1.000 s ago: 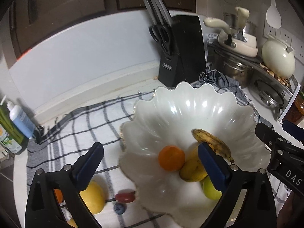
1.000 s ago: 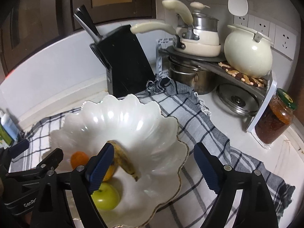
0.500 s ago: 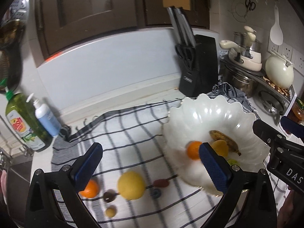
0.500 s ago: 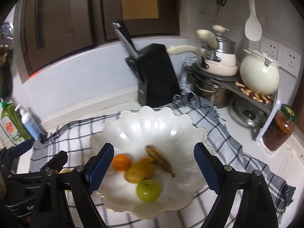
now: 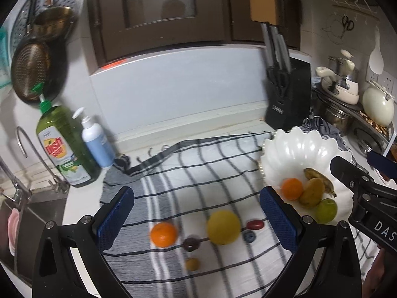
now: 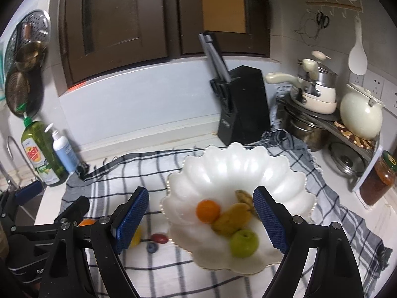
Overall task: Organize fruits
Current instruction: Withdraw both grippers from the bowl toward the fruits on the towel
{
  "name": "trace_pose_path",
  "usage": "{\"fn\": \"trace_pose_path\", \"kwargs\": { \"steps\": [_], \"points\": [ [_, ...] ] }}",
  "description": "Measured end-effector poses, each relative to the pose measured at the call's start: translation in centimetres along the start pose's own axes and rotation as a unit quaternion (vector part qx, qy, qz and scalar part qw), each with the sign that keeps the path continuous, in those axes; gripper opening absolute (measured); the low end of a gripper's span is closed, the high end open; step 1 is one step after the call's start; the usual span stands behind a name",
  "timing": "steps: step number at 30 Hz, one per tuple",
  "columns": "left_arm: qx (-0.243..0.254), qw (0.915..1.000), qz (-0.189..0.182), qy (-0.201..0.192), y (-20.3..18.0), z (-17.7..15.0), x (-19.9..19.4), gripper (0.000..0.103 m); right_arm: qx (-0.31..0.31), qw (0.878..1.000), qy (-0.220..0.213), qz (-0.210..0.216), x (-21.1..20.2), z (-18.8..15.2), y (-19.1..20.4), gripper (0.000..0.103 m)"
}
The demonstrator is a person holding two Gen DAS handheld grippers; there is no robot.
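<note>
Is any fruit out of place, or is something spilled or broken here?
Nothing is spilled or broken. Six fruits lie loose on the checked cloth, among them a large yellow fruit and an orange, outside the white scalloped bowl.

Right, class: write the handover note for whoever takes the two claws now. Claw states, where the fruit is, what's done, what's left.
Left claw: open, empty, above the cloth.
Right claw: open, empty, over the bowl.
Done: orange, mango, banana, green apple in the bowl.
Left on the cloth: second orange, lemon, red fruit, blueberry, dark fruit, small yellow fruit.
</note>
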State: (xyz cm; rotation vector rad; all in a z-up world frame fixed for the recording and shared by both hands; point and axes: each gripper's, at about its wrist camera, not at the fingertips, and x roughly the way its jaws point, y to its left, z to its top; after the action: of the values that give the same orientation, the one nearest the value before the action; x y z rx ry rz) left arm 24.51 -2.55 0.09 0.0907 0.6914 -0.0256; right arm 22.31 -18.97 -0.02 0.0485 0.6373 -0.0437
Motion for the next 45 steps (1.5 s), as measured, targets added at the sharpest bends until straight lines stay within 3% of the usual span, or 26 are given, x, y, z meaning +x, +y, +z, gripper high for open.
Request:
{"fn": "trace_pose_path", "kwargs": {
  "steps": [16,29,45],
  "points": [
    [-0.022,0.9988,0.043,0.011,6.3,-2.9,-0.3,0.103,-0.039,0.999,0.019,0.019,1.2,-1.7,6.3,0.087],
    [-0.033,0.9965,0.063,0.042,9.4,-5.9,2.2,0.103,-0.06,0.996,0.055,0.035,4.3,-4.2,9.9,0.087],
    [-0.031,0.9954,0.047,0.077,10.6,-9.5,6.5,0.103,-0.082,0.99,0.109,0.047,8.9,-8.1,12.0,0.087]
  ]
}}
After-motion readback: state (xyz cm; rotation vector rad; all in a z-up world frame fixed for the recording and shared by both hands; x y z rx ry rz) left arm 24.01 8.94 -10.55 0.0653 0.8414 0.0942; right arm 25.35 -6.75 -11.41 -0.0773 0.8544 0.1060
